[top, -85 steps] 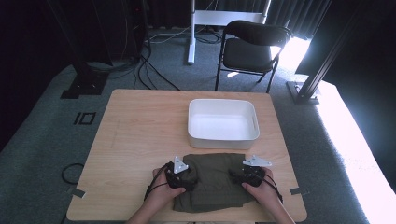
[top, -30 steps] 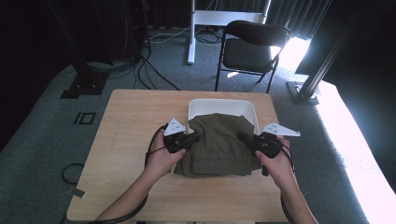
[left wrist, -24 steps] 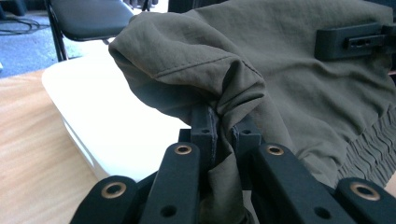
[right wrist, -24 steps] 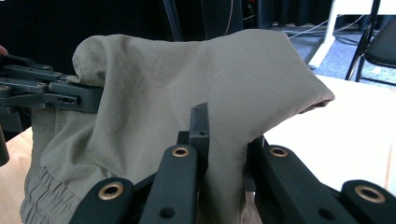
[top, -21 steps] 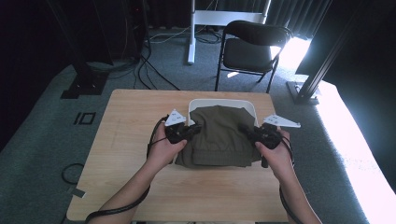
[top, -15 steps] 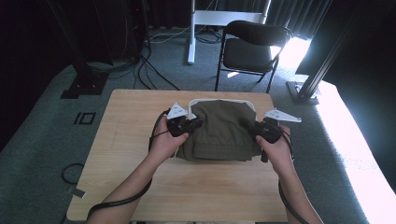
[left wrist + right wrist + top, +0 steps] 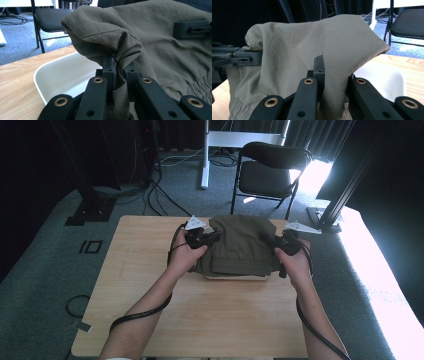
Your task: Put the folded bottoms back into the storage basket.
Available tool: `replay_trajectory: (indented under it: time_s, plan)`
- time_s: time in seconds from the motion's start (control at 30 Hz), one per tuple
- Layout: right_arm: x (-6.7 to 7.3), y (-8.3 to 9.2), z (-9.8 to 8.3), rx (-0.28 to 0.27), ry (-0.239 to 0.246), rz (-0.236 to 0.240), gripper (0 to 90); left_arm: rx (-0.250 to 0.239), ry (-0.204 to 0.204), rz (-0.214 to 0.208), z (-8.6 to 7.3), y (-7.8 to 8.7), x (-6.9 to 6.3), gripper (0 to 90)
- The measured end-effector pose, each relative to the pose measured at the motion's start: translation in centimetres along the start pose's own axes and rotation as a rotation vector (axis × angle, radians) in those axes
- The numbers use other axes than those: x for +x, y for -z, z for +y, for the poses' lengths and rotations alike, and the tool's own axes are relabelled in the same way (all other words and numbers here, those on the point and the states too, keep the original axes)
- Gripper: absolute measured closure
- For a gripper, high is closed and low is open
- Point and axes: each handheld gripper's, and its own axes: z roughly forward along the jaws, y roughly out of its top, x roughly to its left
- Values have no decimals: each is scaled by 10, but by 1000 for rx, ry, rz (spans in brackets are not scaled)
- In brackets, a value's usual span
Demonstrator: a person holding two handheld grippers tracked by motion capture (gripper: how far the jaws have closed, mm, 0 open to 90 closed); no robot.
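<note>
Two grippers carry one folded olive garment between them, hung over the white bin at the middle of the frame. The left gripper has its fingers clenched on the cloth's left edge, and the right gripper has its fingers clenched on the right edge, so the garment's long axis runs left to right, spanning hand to hand. The bin lies directly beneath, its near rim peeking out under the cloth; both hands look equally near it, so the coming move is likely a straight lowering. The desk is pale wood, otherwise bare. Behind it stand a black chair on grey carpet, cables and dark curtains.
</note>
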Motion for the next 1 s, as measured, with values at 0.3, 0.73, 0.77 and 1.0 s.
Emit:
replay_trajectory:
  time_s: [0.3, 0.73, 0.77, 1.0]
  plan:
    - [-16, -23, 12, 4, -42, -43, 816, -5, 30, 17, 13, -20, 18, 852]
    - [-44, -54, -5, 48, -80, -105, 816, 52, 90, 21, 3, -55, 30, 853]
    - [-46, -56, -7, 54, -84, -104, 816, 58, 97, 21, 1, -56, 31, 853]
    - [-54, -74, -23, 105, -96, -117, 815, 121, 115, 55, -13, -65, 36, 852]
